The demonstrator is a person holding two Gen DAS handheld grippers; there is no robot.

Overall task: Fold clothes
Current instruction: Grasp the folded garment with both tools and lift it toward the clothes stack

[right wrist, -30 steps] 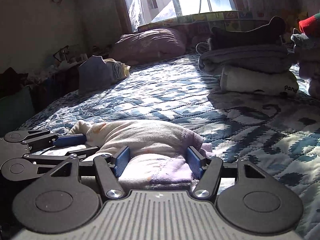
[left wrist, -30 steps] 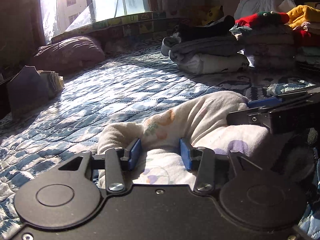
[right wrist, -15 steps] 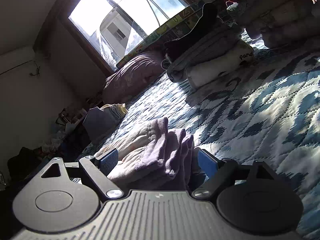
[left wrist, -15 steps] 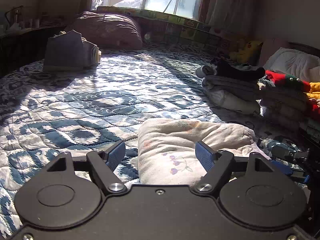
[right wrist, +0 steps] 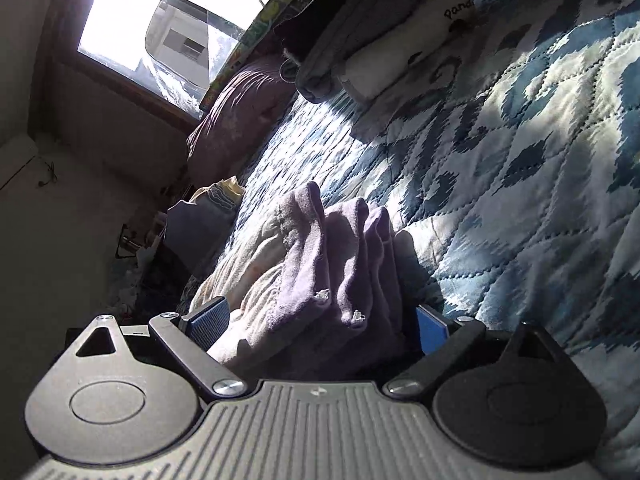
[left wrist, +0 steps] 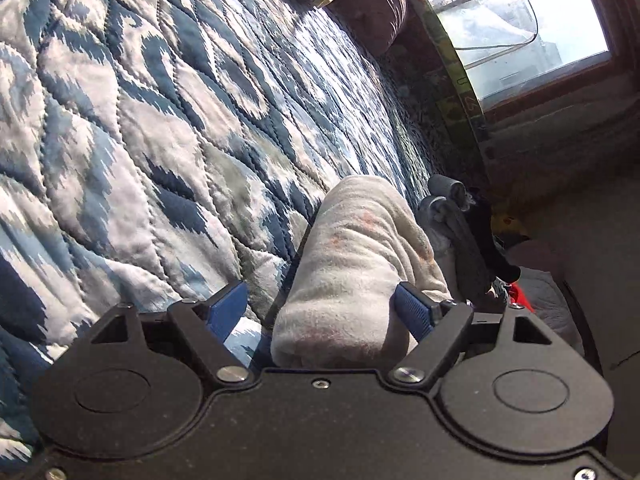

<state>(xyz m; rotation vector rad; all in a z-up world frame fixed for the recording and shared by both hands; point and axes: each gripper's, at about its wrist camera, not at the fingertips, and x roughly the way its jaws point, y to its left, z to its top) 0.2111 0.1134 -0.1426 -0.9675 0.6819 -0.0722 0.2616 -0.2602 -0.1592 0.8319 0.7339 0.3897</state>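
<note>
Both cameras have rolled steeply since half a second ago, so the bed now runs diagonally through each view, and the folded bundle sits deeper between the fingers. Nearest in the left wrist view, the left gripper (left wrist: 322,306) stands open, its blue pads spread wide: the right-hand pad touches the cream folded garment (left wrist: 356,264), the other is clear of it over the blue-and-white quilt (left wrist: 120,120). Nearest in the right wrist view, the right gripper (right wrist: 320,322) is also spread, its pads flanking the garment's purple gathered end (right wrist: 344,264) with the cream part to the left; whether they press the cloth I cannot tell. The bundle lies on the quilt. Farther off in the right view a stack of folded clothes (right wrist: 372,40) rests on the quilt, a purple pillow (right wrist: 240,112) lies beyond, and the sunlit window (right wrist: 160,32) is farthest.
</note>
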